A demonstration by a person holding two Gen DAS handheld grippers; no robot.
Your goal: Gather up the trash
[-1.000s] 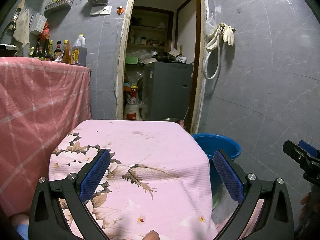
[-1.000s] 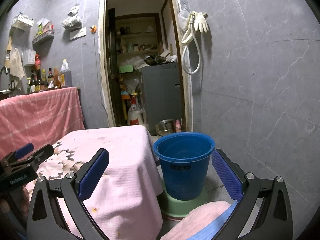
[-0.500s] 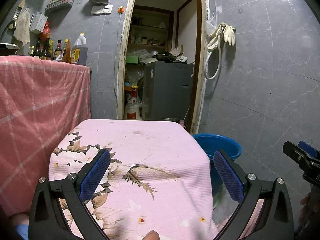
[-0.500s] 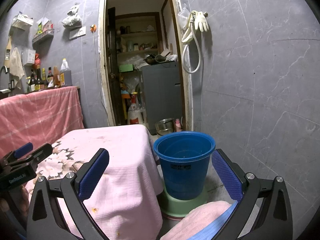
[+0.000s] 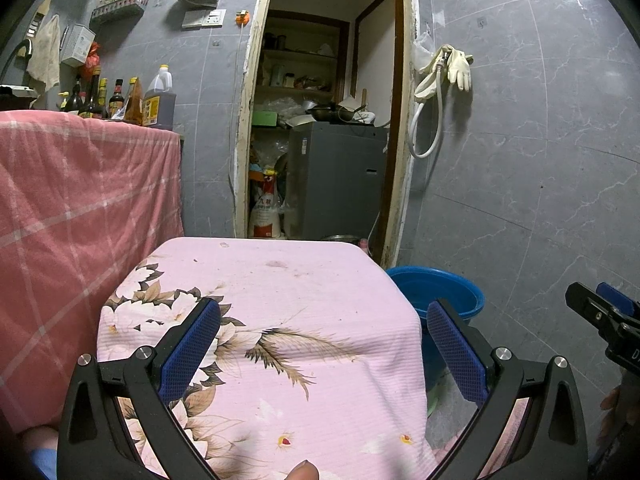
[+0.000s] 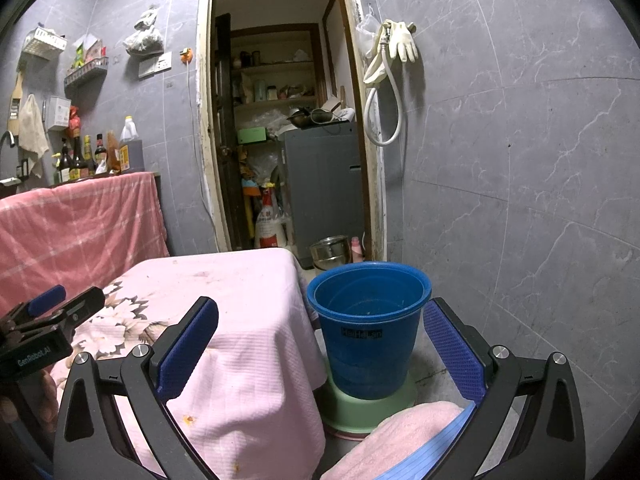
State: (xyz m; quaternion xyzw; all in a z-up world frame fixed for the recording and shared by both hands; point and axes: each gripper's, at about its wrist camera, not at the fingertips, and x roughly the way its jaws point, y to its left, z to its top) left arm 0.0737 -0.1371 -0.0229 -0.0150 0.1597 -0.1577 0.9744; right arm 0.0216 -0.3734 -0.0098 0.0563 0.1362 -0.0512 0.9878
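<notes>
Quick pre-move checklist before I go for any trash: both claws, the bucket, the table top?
1. Left claw open, nothing between its pads: ok.
2. Right claw open and unloaded: ok.
3. Blue bucket upright, mouth unobstructed, on its green base beside the table: ok.
4. Trash to pick on the pink floral cloth: cannot tell; only small specks and stains show.
5. Claws apart from each other: ok.
</notes>
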